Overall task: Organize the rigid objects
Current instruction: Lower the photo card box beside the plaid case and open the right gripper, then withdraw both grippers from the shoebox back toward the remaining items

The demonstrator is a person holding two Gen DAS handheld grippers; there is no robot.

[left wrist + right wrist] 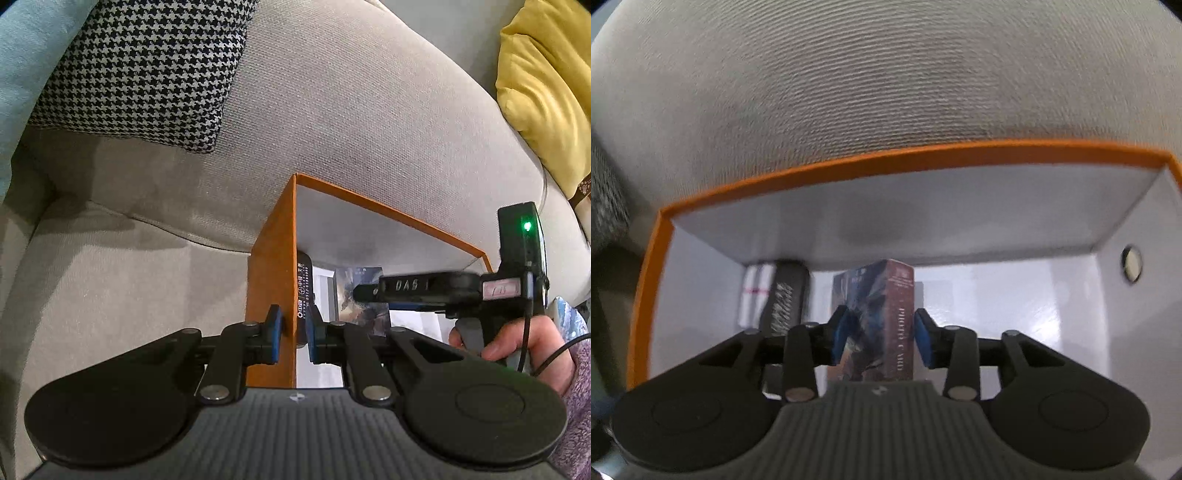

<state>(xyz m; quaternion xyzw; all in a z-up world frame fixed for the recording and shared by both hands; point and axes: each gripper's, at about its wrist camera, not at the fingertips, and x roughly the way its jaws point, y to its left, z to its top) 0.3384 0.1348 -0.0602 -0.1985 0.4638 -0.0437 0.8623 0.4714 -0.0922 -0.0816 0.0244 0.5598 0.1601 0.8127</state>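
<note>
Left gripper [295, 332] is pinching the left wall of the orange box [271, 280]: one blue pad outside the wall, one inside, wall edge running straight up between them at lower centre of the left view. The box sits on a grey sofa [351, 122], white inside, open top.

Right gripper [881, 338] is down inside the box [831, 168], pads pressed onto a small printed carton [875, 317], one pad on each side. The carton stands upright at frame centre of the right view, long axis vertical, top end toward the back wall, a corner edge facing the camera; the lettering on its reddish side runs along the long axis. Whether its base touches the box floor: can't tell, hidden by the gripper body.

A black tube with white lettering [785, 299] lies in the box's left corner, long axis running away from the camera, beside the left wall. Next to it is something white, blurred.

Upper left of the left view: houndstooth cushion [144, 66]. Upper right: yellow cushion [546, 92].
</note>
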